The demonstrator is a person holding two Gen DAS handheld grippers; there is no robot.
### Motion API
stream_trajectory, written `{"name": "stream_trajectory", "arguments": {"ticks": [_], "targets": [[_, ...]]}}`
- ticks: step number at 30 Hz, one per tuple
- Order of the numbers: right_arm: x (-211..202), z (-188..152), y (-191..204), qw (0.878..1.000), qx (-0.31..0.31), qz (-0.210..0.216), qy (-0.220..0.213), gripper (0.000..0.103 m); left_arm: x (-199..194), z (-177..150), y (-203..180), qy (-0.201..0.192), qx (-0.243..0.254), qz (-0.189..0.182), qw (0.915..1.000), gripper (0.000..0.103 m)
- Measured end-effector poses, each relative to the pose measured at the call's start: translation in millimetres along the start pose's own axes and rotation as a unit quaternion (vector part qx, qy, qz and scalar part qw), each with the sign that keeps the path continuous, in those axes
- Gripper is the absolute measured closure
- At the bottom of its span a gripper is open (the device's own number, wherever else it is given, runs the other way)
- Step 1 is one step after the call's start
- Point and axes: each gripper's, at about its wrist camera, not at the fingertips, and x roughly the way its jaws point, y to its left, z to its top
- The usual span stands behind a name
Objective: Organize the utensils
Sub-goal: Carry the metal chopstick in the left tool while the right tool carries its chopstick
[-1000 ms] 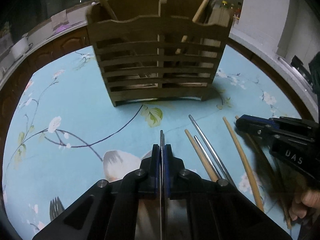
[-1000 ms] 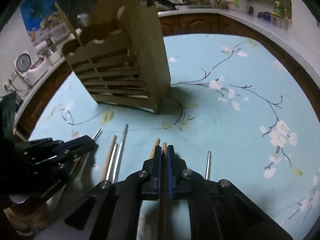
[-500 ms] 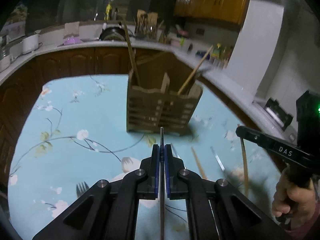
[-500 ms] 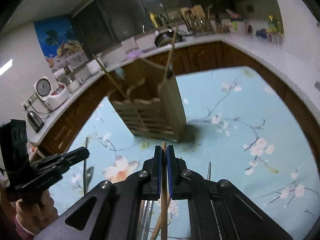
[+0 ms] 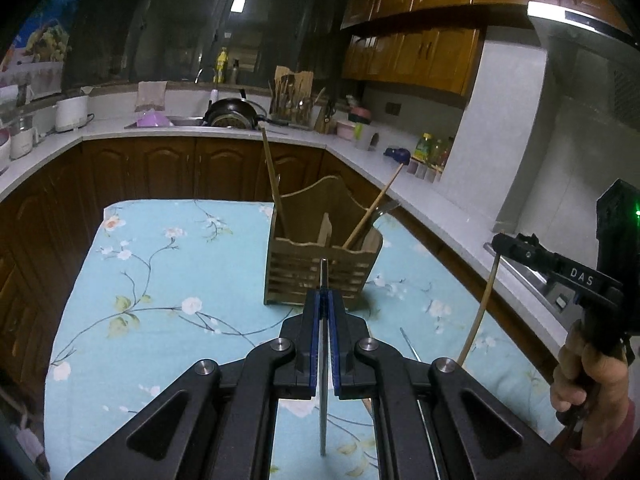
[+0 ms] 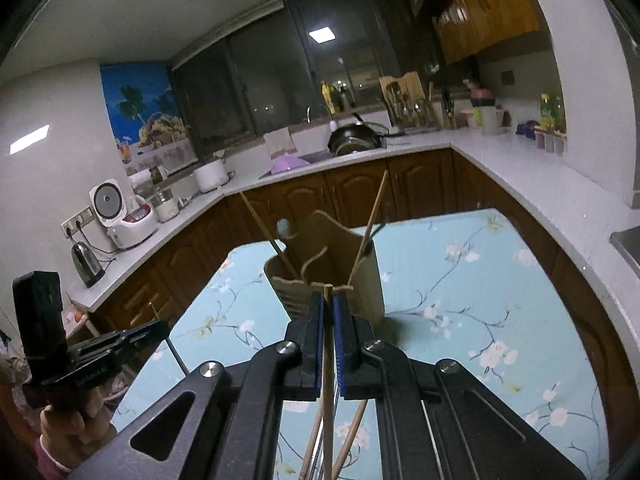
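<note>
Here, the left black two-finger gripper [image 5: 325, 300] is clenched on a thin grey metal chopstick [image 5: 323, 400], and the right black two-finger gripper [image 6: 328, 304] is clenched on a slim wooden chopstick [image 6: 328, 360]. Below them lies a light blue tablecloth printed with white blossoms and dark branches [image 5: 160, 280], with a few loose chopsticks [image 6: 348, 440] on it near the right gripper. Farther on, the slatted wooden utensil holder [image 5: 316, 276] stands upright on the cloth, with two wooden sticks leaning out of it. Beyond it run brown wooden cabinets under a white countertop [image 5: 224, 130], with a dark pan [image 5: 231, 114] by the sink. A second ago both grippers were low over the cloth with the holder filling the view; now both are raised, and the holder looks small and distant.
</note>
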Motion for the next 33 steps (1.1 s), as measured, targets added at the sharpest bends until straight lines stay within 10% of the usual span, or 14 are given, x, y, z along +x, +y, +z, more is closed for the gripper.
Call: {"name": "stream_trajectory", "arguments": {"ticks": [33], "targets": [[13.3,49.1,-7.4,0.996,0.03,-0.007,-0.088,0.098,13.6,34.7,24.7,-0.08,-0.005,0.002,0.9968,0.1]]}}
